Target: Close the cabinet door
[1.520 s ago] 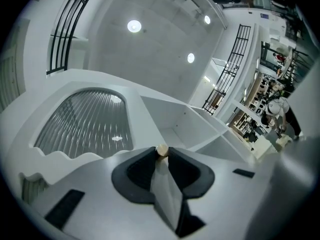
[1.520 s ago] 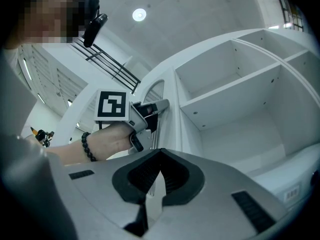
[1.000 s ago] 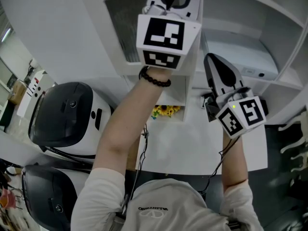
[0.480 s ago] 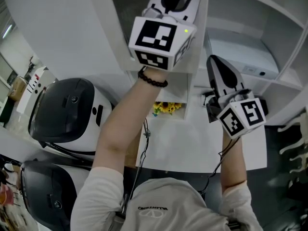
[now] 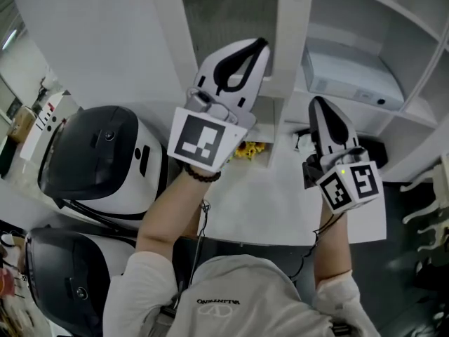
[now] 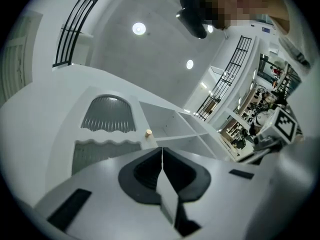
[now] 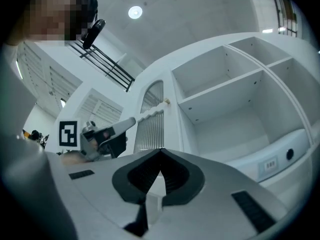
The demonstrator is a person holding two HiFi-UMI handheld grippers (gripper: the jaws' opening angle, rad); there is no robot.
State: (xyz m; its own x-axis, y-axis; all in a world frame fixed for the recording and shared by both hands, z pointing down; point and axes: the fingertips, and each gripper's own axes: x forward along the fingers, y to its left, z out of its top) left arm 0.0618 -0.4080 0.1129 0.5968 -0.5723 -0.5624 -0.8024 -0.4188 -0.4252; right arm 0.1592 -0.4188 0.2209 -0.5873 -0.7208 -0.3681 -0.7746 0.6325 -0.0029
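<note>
Left gripper (image 5: 257, 48) has dropped away from the cabinet door (image 5: 228, 20), jaws just closed on nothing; door looks closed, task likely done.

No legible wording found. Behind the jaws of my left gripper (image 5: 261, 44), its cube (image 5: 200, 140) carries black-and-white square code patterns only; likewise on my right gripper (image 5: 319, 102). Small print on my shirt (image 5: 222, 302), well behind both, cannot be read.

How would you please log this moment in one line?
cabinet door: looks closed | left gripper: jaws just closed, empty, clear of door | right gripper: shut, empty
</note>
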